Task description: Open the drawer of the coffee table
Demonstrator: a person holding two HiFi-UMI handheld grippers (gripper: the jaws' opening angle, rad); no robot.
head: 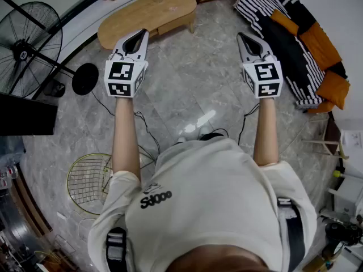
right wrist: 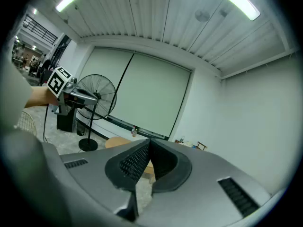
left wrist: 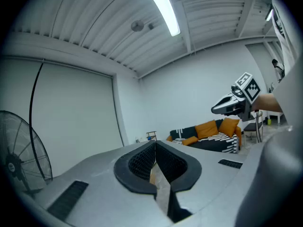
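Note:
The oval wooden coffee table [head: 148, 13] stands on the grey marble floor ahead, at the top of the head view; its drawer front does not show from here. My left gripper [head: 142, 33] is held out level in the air, short of the table's near edge, with its jaws shut and nothing between them [left wrist: 154, 144]. To its right my right gripper [head: 240, 35] hovers over bare floor, also shut and holding nothing [right wrist: 149, 141]. In the right gripper view a bit of the table [right wrist: 116, 143] shows beside the jaws.
A standing fan [head: 25, 38] is at the left. A sofa with a striped blanket and orange cushions [head: 295, 38] runs along the right. Cables [head: 146, 128] trail across the floor, and a wire basket [head: 91, 180] sits by my left side.

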